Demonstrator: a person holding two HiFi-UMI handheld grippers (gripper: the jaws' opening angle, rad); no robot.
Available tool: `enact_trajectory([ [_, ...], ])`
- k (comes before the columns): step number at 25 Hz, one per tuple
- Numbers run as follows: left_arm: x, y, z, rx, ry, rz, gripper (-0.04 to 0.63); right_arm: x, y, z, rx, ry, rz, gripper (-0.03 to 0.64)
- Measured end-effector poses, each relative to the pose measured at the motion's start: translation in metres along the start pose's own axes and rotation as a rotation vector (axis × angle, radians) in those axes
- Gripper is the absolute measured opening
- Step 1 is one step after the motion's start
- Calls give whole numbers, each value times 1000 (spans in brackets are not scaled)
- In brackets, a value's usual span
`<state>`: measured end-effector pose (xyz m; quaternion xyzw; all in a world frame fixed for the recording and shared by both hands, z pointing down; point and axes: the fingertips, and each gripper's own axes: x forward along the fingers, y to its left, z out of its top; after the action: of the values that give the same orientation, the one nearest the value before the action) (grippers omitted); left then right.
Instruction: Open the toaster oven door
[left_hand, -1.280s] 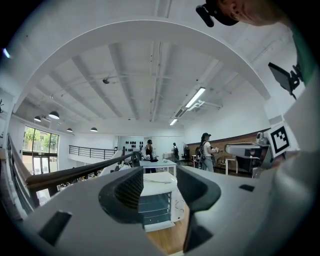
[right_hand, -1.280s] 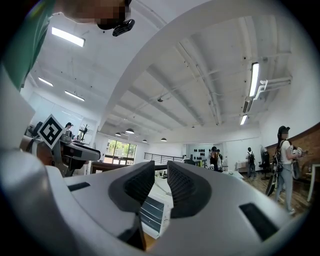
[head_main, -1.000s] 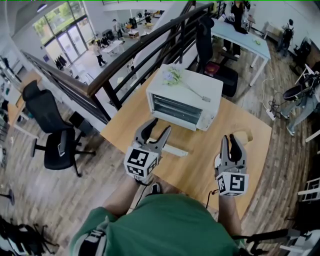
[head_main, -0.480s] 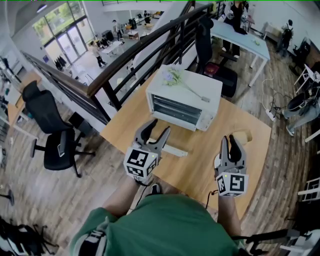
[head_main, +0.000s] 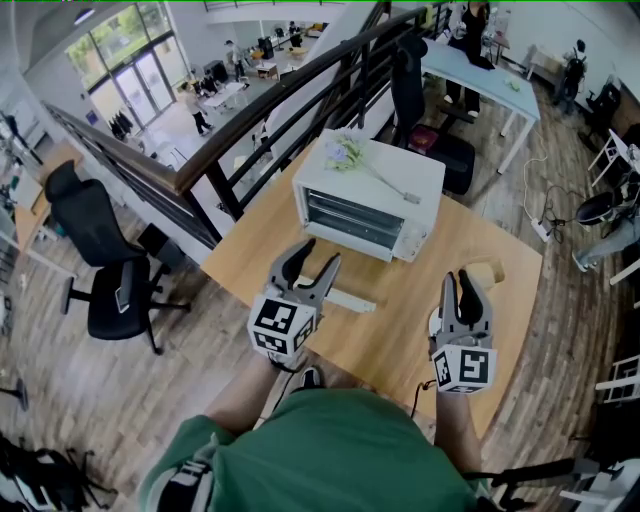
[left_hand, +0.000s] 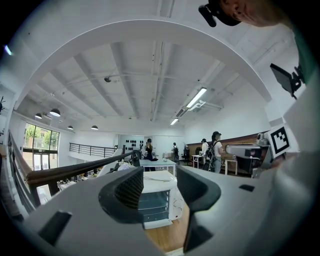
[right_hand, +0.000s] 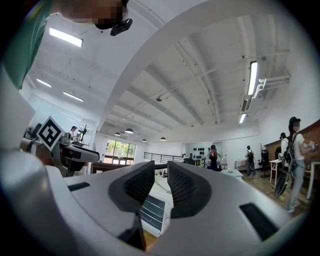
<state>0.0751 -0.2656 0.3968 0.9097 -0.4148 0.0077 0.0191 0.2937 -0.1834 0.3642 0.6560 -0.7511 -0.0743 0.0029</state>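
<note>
White toaster oven: is being found standing on the far half of the wooden table, with its glass door closed and facing the person.
Wooden table surface: bare board is being left between the oven front and both grippers; nothing is being touched.
Left gripper: is being held level with its jaws spread wide and nothing gripped; in its own view the oven front is being framed in the gap between the jaws.
Right gripper: is being held level with its jaws drawn to a narrow gap, and nothing is being held between them.
Direction to oven: the oven is being seen straight ahead of the left gripper, and ahead and to the left of the right gripper.
Long axis: the oven's length is being laid across the line of reach, its control end towards the right gripper.
Nearer hand: the left is being judged nearer to the door, and its wide jaws better suited to taking an edge or handle.
Handle: its exact place on the door is not being made out.
Top of oven: a sprig of flowers is being carried there.
Writing: no brand or label is being read; only black-and-white square markers are being shown on the gripper cubes.
</note>
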Motion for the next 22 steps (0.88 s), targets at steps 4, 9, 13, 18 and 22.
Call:
enact_trajectory([
  [4, -1, 0, -1, -2, 0, 1, 219, -2, 0, -1, 1, -2, 1, 95],
  [9, -3, -2, -1, -3, 2, -1, 219, -4, 0, 1, 3, -6, -2, 94],
  [13, -4, -3, -2, -3, 2, -2, 219, -6, 1, 0, 0, -6, -4, 92],
  [18, -5, 0, -4, -4, 9, -1, 219, -4, 5, 1, -13, -3, -1, 75],
  [22, -6, 4, -5, -7, 11, 2, 219, -2, 10, -1, -13, 2, 10, 69],
])
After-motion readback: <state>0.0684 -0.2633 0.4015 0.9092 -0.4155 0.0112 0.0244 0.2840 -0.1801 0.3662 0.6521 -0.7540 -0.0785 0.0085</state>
